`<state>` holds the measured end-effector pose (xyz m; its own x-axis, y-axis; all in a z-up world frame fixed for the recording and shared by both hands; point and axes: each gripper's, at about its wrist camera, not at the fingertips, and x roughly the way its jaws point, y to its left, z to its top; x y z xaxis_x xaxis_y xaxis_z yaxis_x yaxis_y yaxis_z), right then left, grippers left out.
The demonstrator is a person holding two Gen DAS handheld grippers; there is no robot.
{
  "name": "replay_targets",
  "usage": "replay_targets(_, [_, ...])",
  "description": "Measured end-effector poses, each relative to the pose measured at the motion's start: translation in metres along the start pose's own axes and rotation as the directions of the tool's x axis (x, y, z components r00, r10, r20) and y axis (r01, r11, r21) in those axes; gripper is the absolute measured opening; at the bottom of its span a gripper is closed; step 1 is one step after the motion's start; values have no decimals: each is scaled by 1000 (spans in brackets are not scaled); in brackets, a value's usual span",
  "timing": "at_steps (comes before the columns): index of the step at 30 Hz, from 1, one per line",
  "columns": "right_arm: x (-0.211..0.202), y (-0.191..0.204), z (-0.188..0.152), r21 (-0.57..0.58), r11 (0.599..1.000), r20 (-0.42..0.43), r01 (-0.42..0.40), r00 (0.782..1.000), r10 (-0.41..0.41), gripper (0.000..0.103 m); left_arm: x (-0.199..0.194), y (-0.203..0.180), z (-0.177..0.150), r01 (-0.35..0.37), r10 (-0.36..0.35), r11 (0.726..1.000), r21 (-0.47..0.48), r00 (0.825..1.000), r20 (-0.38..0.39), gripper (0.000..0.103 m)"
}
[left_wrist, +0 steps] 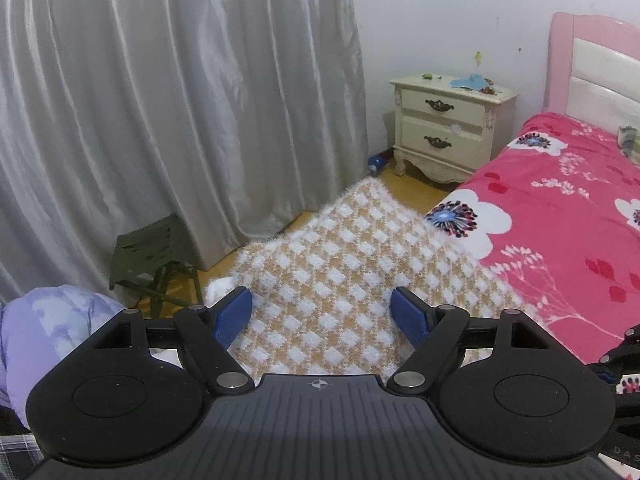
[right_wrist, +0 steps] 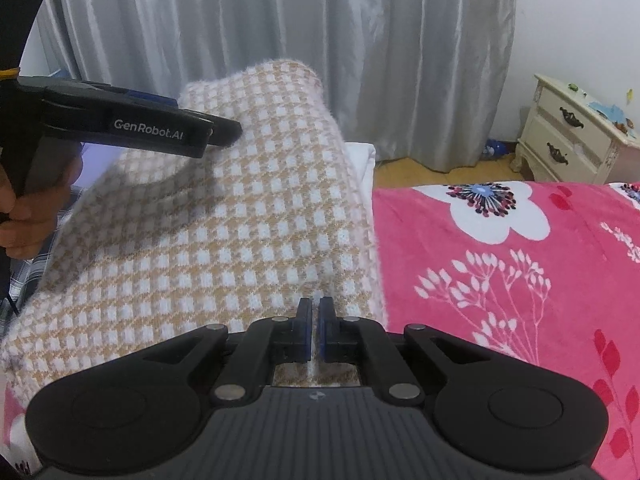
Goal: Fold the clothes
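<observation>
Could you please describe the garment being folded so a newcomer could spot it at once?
Start at the pink floral bedspread. At its end lies the sweater, fuzzy, tan with white checks; nothing else nearby has that pattern.

Bare pink bedspread (right_wrist: 500,280) right of sweater (right_wrist: 240,220), curtain (left_wrist: 160,100) close behind, nightstand (left_wrist: 448,132) beyond

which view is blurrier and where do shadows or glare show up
Left wrist view: the sweater is slightly soft near the open left tongs, the curtain carries sheen streaks, and straight edges bow from the fisheye. Right wrist view: sharper on the sweater's weave; the left tongs cast a soft shadow on the sweater; the right tongs are shut on its edge.
</observation>
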<state>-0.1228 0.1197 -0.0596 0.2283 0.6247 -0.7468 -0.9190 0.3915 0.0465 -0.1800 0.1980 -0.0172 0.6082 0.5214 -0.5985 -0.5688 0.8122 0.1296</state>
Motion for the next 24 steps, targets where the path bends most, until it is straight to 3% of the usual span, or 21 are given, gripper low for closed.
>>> replay_targets(24, [0,-1,-3,-1,1000,4,-7,1000,7,2,-1,-13,0,-54,54,997,51,998,13,78])
